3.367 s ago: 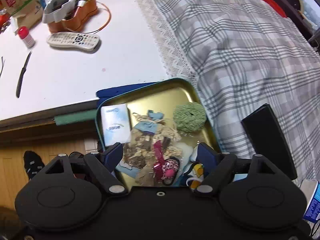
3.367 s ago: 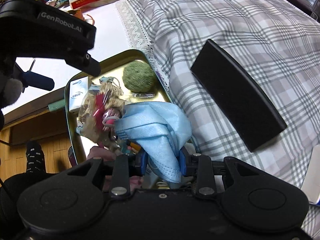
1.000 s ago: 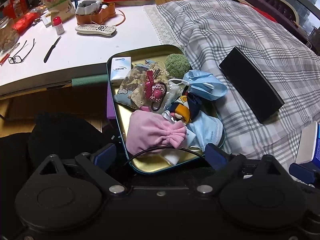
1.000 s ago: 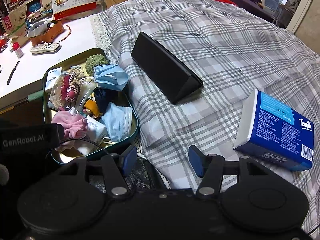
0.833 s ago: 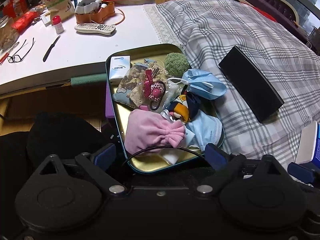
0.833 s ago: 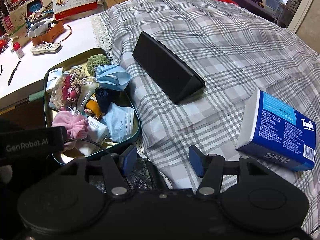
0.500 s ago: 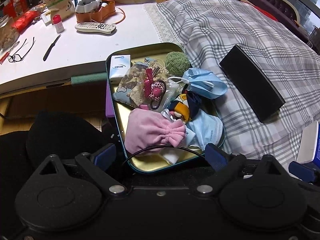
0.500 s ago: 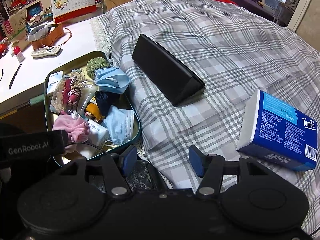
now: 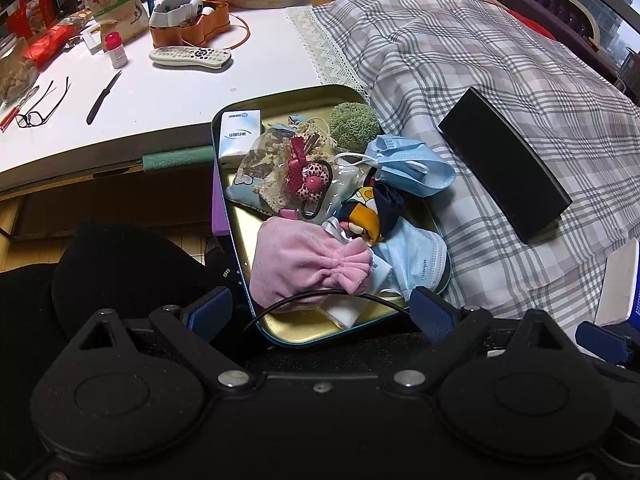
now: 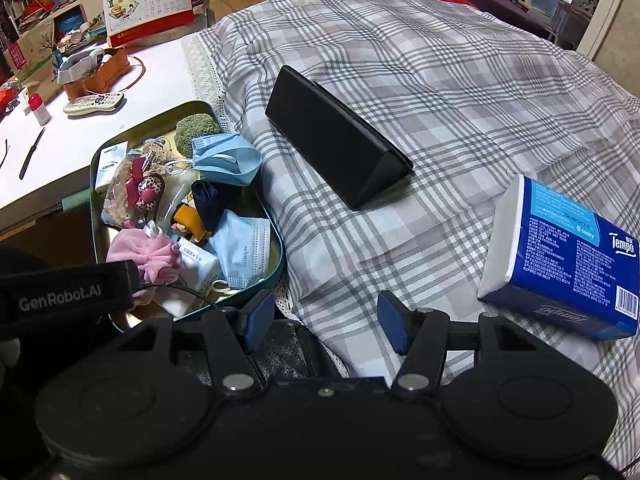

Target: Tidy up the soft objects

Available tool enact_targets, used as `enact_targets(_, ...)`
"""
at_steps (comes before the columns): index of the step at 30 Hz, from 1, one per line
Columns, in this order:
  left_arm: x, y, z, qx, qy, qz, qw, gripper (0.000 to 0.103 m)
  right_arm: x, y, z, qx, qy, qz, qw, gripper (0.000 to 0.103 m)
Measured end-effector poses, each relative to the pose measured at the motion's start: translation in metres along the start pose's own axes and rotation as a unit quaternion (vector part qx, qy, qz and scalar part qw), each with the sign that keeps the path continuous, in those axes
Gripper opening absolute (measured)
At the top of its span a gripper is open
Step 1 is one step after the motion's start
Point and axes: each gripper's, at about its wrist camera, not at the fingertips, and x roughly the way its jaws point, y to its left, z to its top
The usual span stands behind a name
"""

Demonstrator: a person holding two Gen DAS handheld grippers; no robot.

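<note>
Both empty: the left gripper (image 9: 320, 312), wide, is hovering before the tin (image 9: 234, 236) of masks; the right gripper (image 10: 326, 322), narrower, is alone showing what is probably a tissue pack (image 10: 568, 256).

Both claws are matte black plastic with round housings, silver screws at the pivots and dark blue fingertips (image 9: 210, 312). The left claw (image 10: 64, 292) bears white "GenRobot.AI" lettering, with a thin black cable (image 9: 320, 294) beside it.

Left gripper (image 9: 320, 312) and right gripper (image 10: 326, 320), both angled downward (jaws apart, nothing between).
</note>
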Motion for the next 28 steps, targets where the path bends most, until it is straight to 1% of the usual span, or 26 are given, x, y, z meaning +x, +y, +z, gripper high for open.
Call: enact_targets(28,0.0006,-0.0008,-0.0004,0.003,0.002,-0.001,1.0,0.092,0.0011,0.0023,-0.0015,-0.001,0.003,0.004,1.0,0.056)
